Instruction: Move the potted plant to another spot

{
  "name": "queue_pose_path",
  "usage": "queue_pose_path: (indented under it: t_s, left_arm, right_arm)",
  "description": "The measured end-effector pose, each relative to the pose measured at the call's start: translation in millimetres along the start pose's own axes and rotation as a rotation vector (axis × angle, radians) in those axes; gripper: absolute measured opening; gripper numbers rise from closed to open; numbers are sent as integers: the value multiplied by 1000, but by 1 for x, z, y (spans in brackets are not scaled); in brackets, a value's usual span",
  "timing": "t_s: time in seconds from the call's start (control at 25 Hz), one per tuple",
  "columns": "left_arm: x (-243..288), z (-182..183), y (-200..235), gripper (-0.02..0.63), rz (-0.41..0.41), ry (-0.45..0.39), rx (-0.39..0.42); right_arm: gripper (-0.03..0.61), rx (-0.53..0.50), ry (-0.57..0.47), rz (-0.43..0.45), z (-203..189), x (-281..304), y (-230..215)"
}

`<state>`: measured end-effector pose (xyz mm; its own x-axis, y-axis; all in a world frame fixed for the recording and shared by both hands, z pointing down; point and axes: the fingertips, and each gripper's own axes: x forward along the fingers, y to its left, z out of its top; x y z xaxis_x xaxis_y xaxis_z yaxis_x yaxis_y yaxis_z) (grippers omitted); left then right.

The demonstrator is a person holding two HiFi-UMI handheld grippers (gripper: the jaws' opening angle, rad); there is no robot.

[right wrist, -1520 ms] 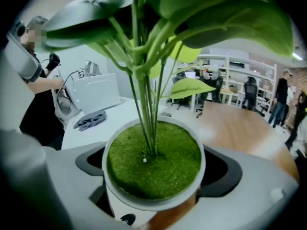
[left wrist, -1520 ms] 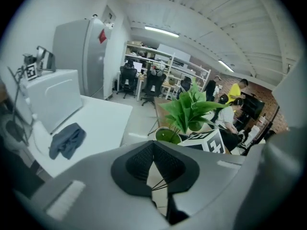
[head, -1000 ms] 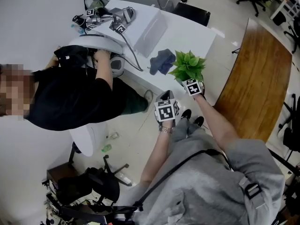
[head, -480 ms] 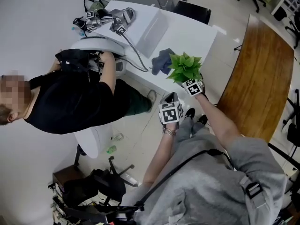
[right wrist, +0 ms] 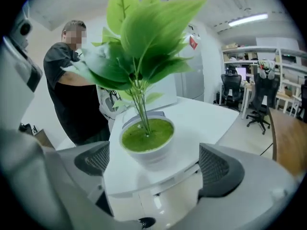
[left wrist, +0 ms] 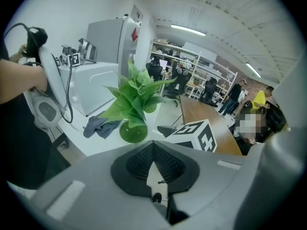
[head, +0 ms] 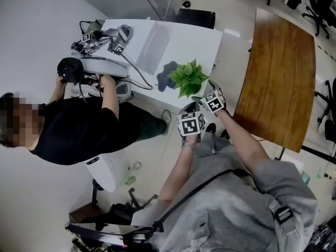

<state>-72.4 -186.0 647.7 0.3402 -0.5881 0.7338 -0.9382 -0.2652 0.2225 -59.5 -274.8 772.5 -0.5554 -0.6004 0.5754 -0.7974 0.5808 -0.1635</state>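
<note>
Right hand-held gripper (right wrist: 154, 169), jaws apart, has backed off one potted plant (right wrist: 146, 139).

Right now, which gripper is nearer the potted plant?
Right. The right gripper has the potted plant between its open jaws, untouched; the left gripper, jaws shut, is farther back, the plant well ahead of it.

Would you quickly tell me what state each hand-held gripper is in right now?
Left hand-held gripper: shut, empty.
Right hand-held gripper: open, jaws on either side of the potted plant, not touching it.
</note>
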Motion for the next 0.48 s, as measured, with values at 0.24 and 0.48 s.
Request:
queue_pose_path:
  t_s: [0.24,0.48]
  left_arm:
    - [-1,-15,-25,15,-47,36,8]
    - [0,-22,-70,15,-142,32,140]
  right_arm:
    - [2,180,-37,-257,-28,-79,-37]
    - [0,350,-62,-330,-34,-150,-33]
